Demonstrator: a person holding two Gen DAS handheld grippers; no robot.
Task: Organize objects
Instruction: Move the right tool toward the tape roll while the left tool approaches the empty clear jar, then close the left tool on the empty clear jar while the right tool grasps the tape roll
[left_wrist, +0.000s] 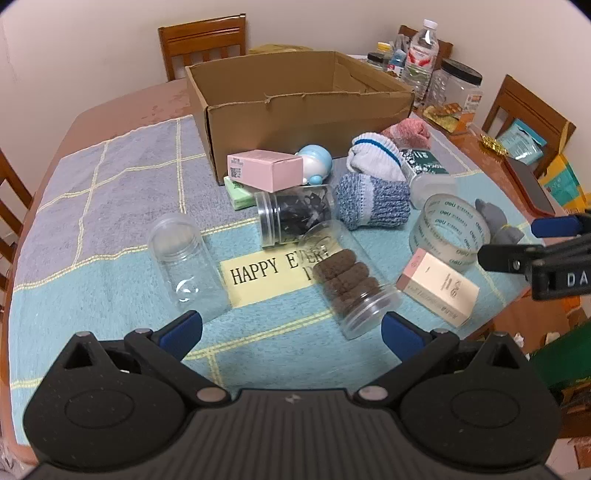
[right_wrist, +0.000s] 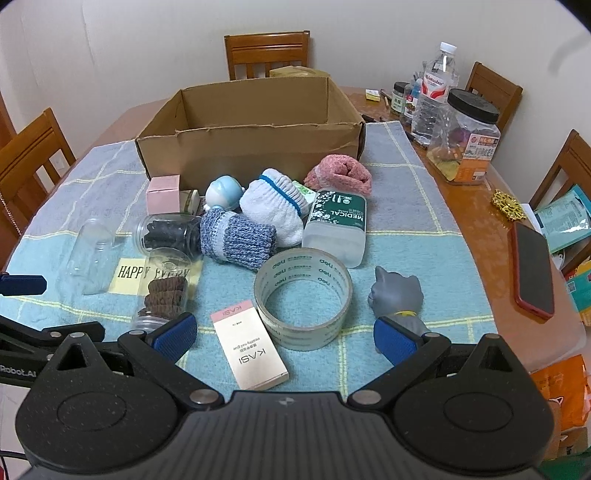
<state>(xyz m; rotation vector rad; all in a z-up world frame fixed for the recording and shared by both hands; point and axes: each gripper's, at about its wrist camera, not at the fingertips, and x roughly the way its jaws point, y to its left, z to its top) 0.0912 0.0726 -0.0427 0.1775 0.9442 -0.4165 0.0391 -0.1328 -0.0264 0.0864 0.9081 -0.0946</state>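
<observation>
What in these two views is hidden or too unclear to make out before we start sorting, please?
- Cardboard box floor: hidden by its front wall, both views.
- Green item: mostly under the pink box, left view.
- Yellow label: text partly covered by the jars.

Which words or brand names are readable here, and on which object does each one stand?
"HAPPY EVERY": yellow label on the cloth, partly hidden by a jar.
"MEDICAL": green-labelled bottle.
"KASI": cream box.
"deli": tape roll.
Print on the pink box, water bottle and black-lidded jar: too small.
</observation>
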